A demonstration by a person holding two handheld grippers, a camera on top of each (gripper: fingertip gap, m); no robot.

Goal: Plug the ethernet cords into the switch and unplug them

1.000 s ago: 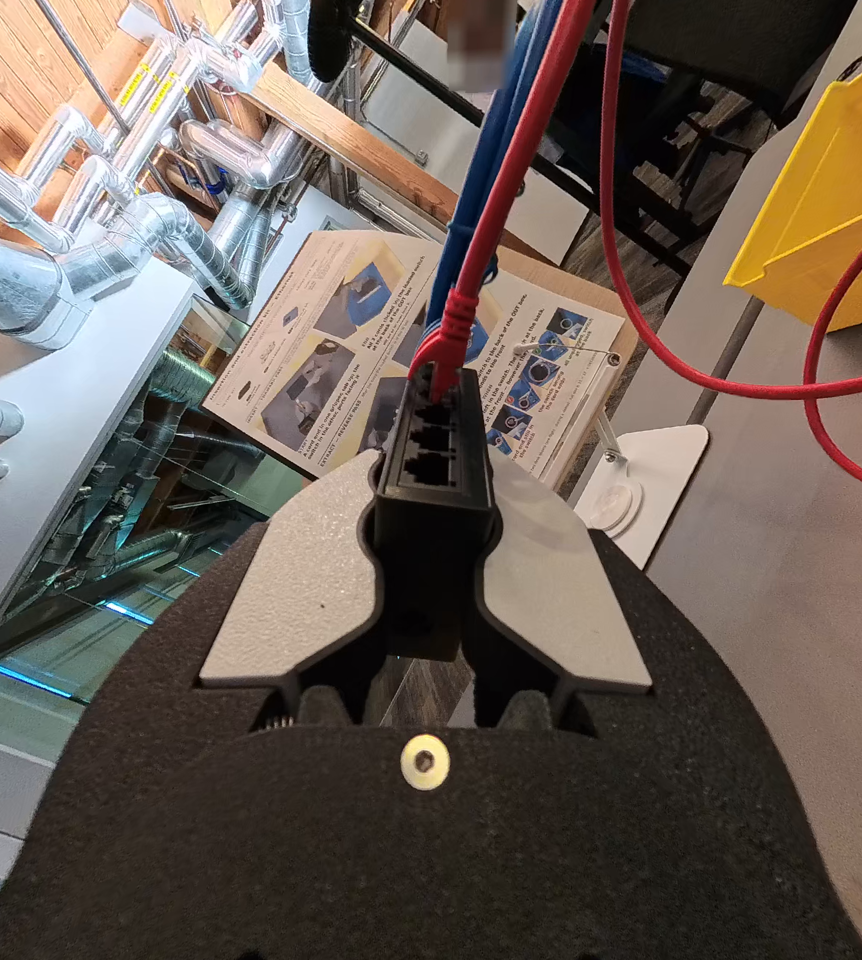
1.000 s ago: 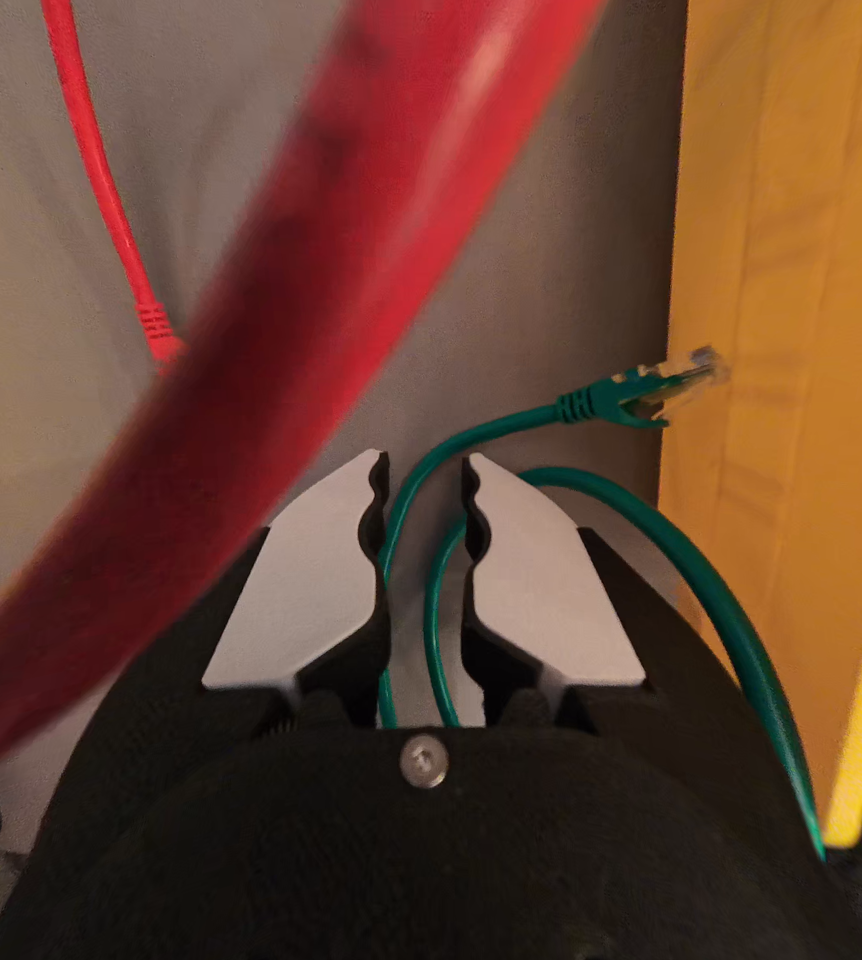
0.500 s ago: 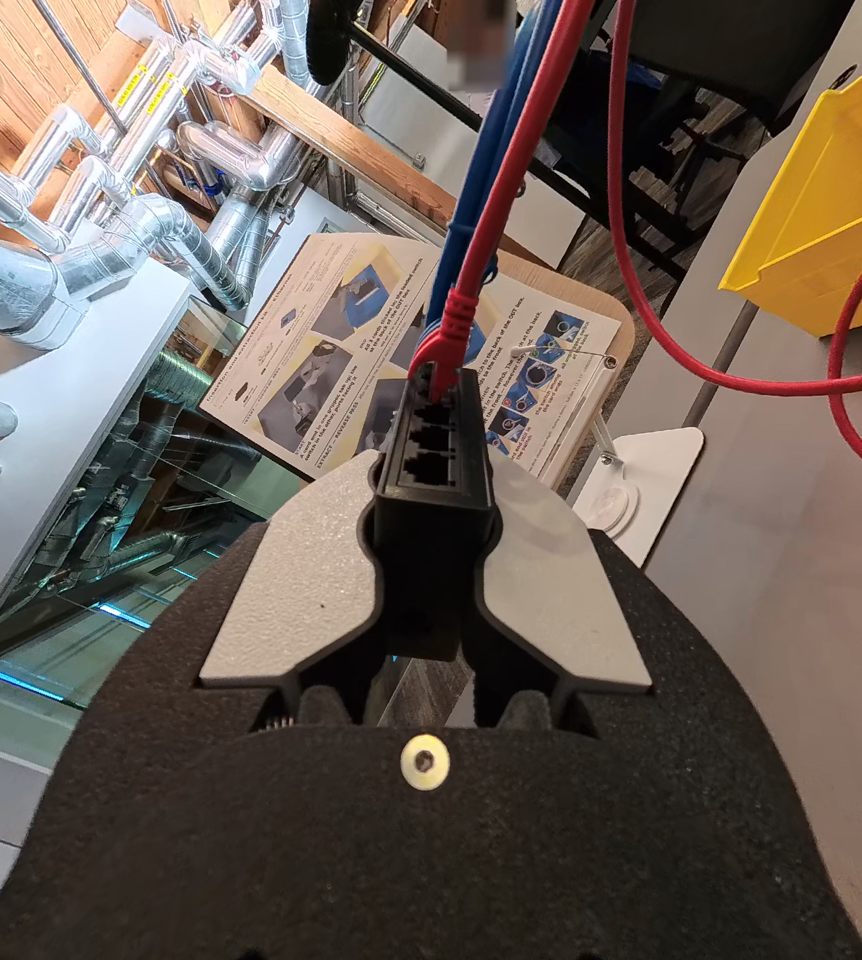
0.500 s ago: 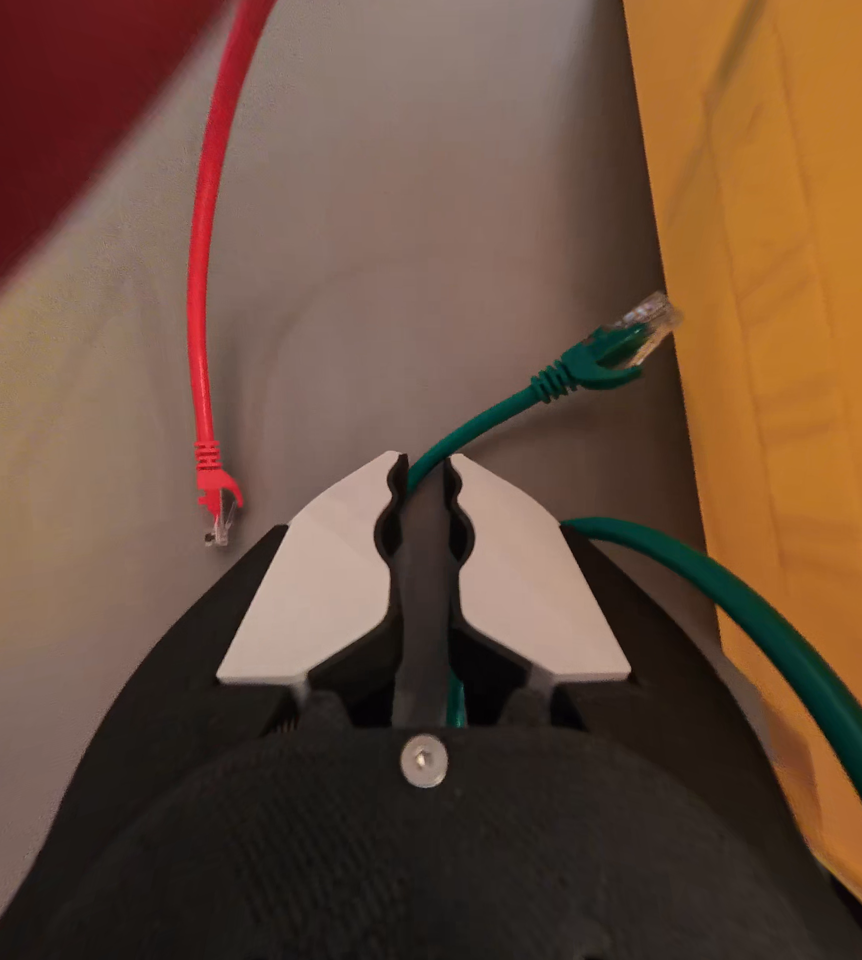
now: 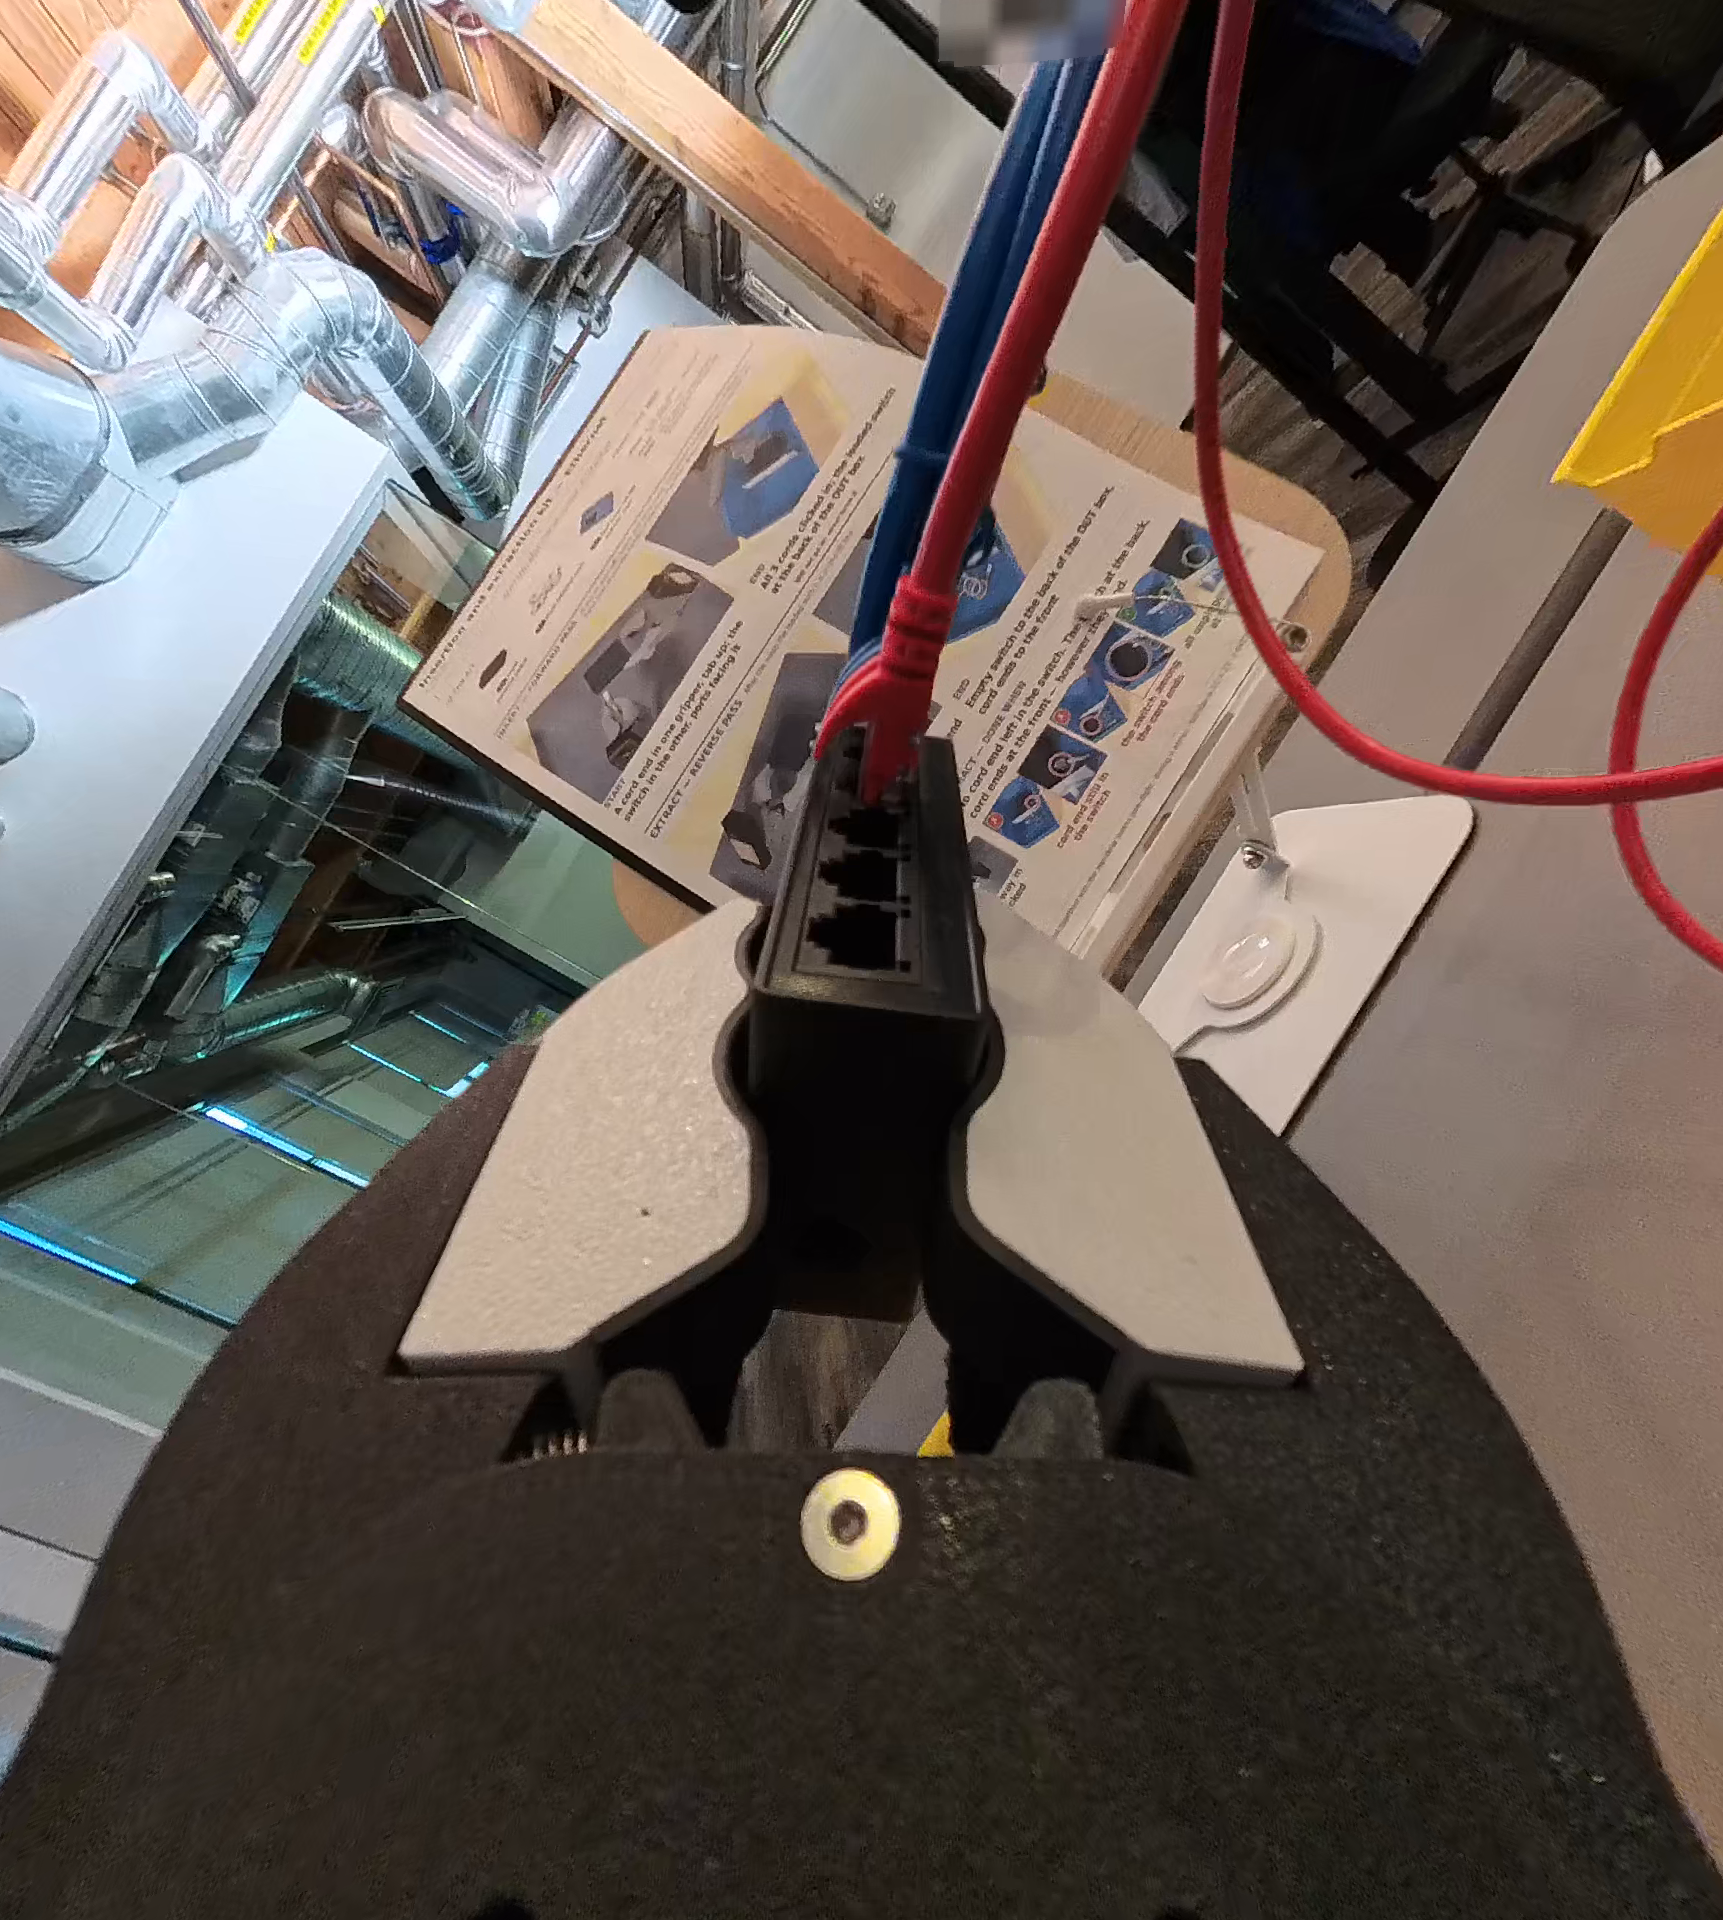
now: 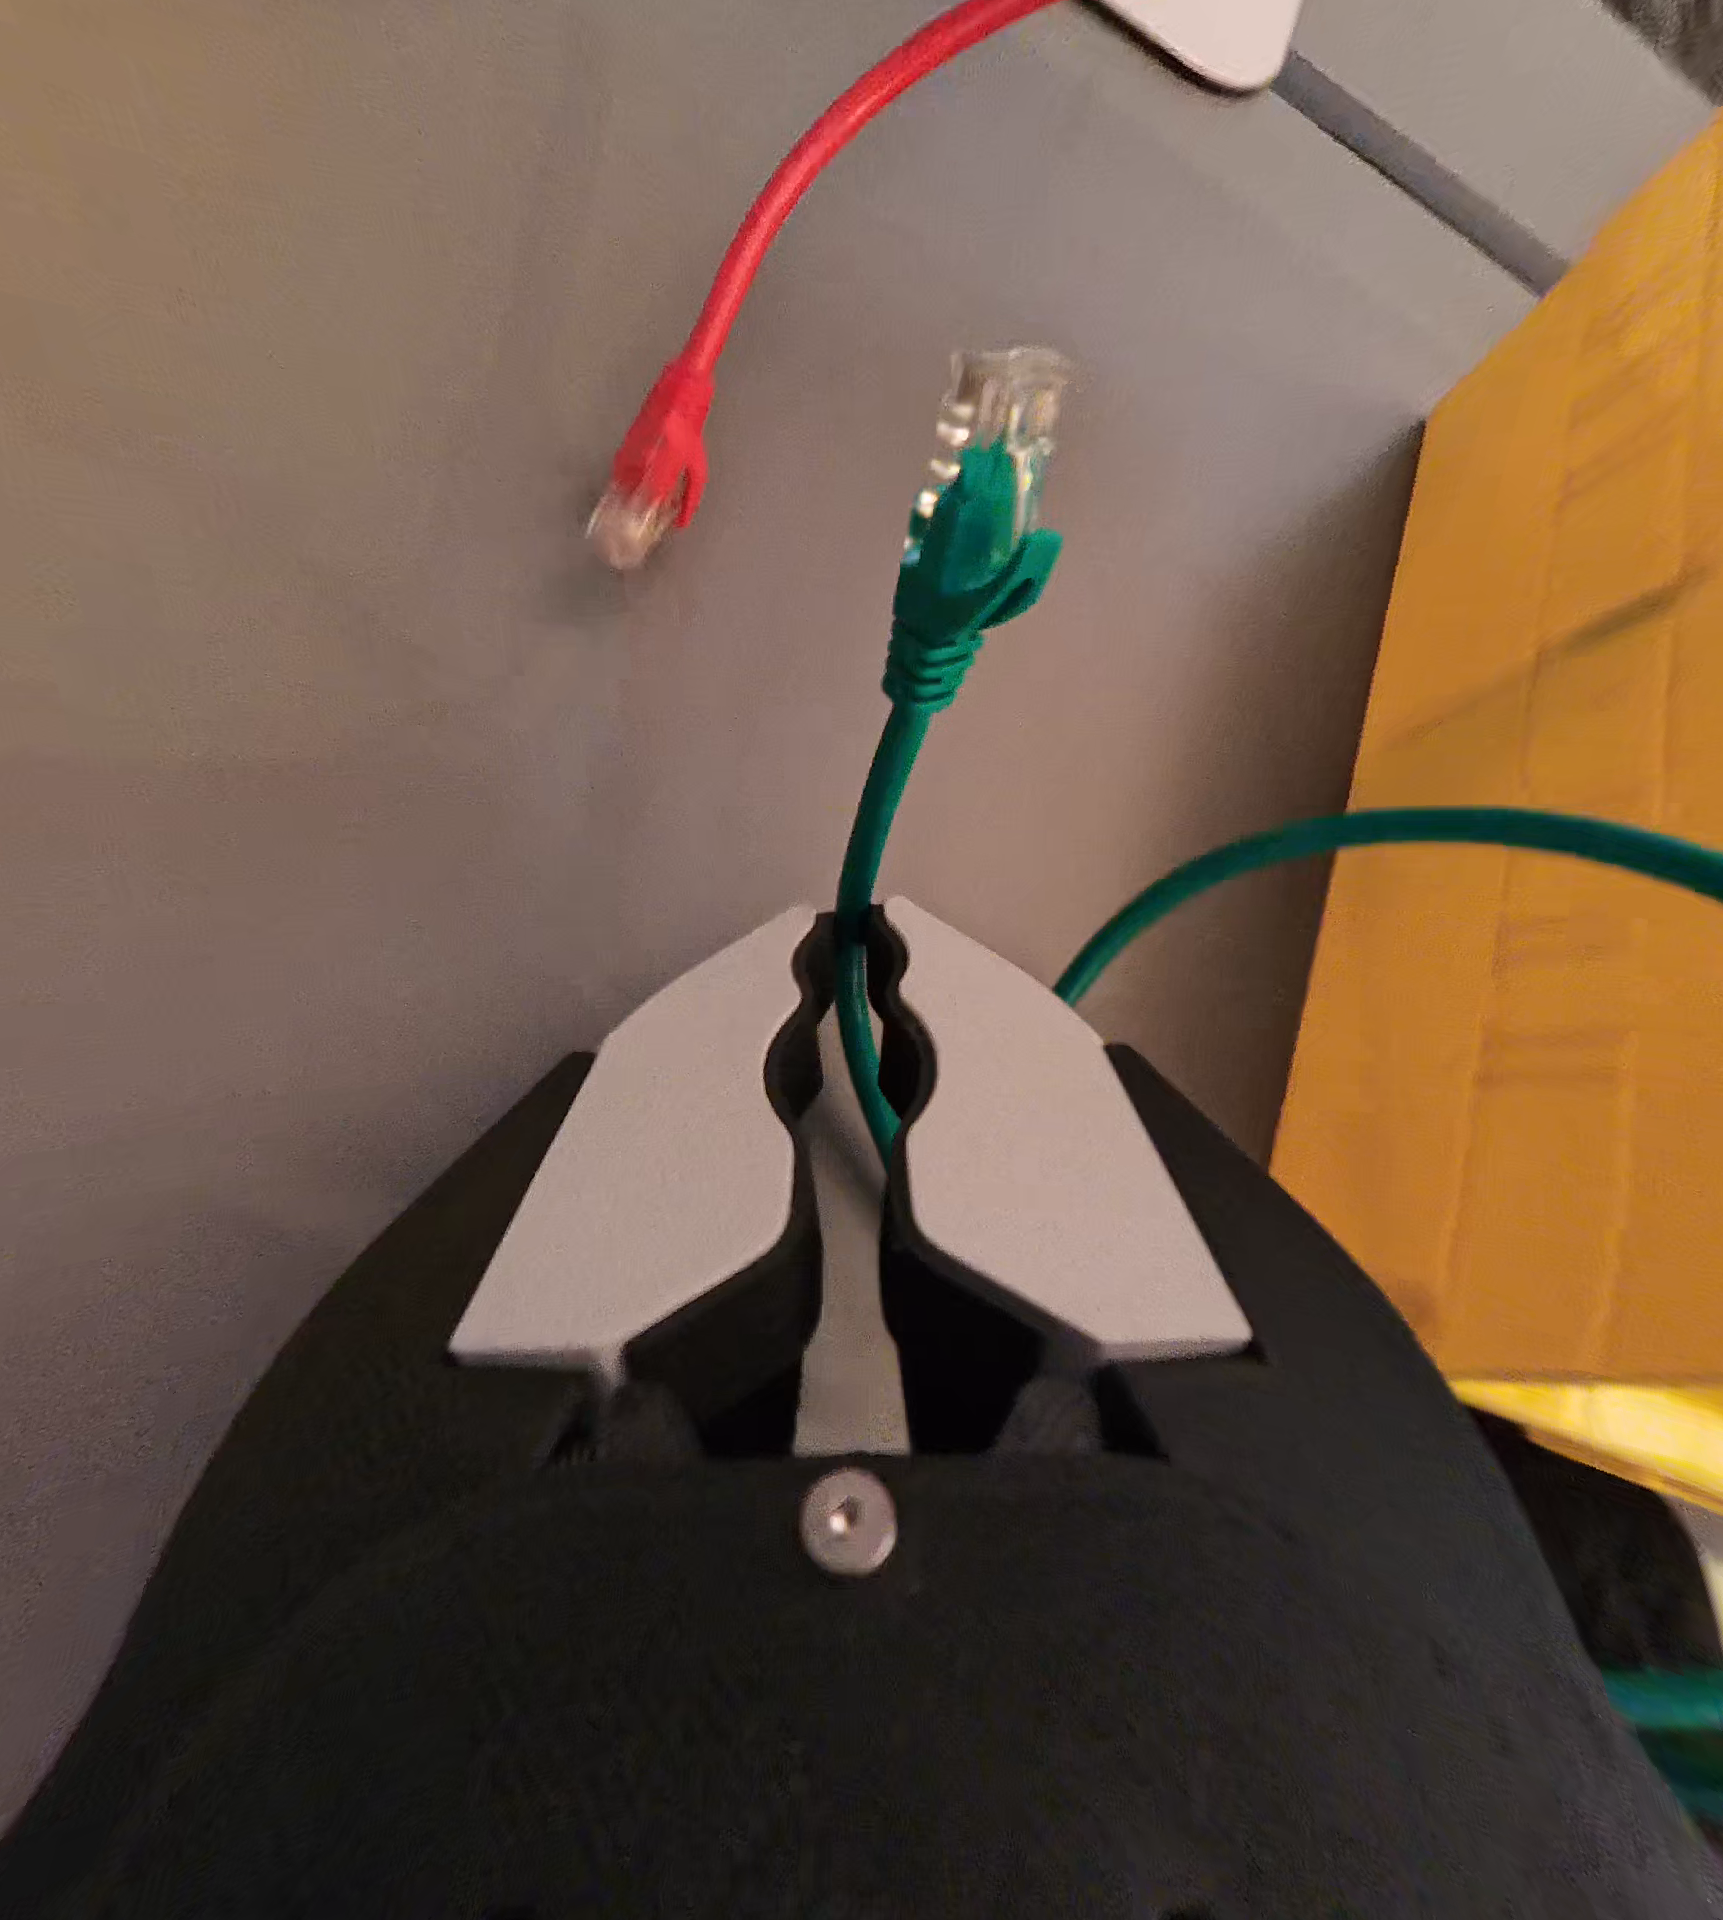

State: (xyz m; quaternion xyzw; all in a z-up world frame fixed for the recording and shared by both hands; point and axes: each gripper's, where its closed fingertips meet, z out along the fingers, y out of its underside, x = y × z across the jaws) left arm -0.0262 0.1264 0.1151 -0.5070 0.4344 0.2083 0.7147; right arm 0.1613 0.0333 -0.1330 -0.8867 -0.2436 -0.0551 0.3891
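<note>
- The grey table (image 6: 265, 831) fills the left of the right wrist view and is bare around the cords, so the open room lies there. The yellow bin (image 6: 1584, 831) walls off the right side, just beside the green cord's loop.
- The left gripper (image 5: 862, 997) is still clamped on the black switch (image 5: 867, 935) at frame centre, held as it was a second ago. A red cord (image 5: 914, 644) and blue cords (image 5: 924, 416) sit in its far ports; three near ports look empty.
- The right gripper (image 6: 852, 925) was open around the green ethernet cord (image 6: 878, 790) a second ago. It is now pinched shut on it, and the clear plug (image 6: 1002, 416) has swung from pointing at the bin to standing up, centre frame.
- That likely means the pick-up is done and insertion comes next. The grip sits well behind the plug, so the tip may wobble.
- A loose red plug (image 6: 654, 468) lies near, upper centre-left.
</note>
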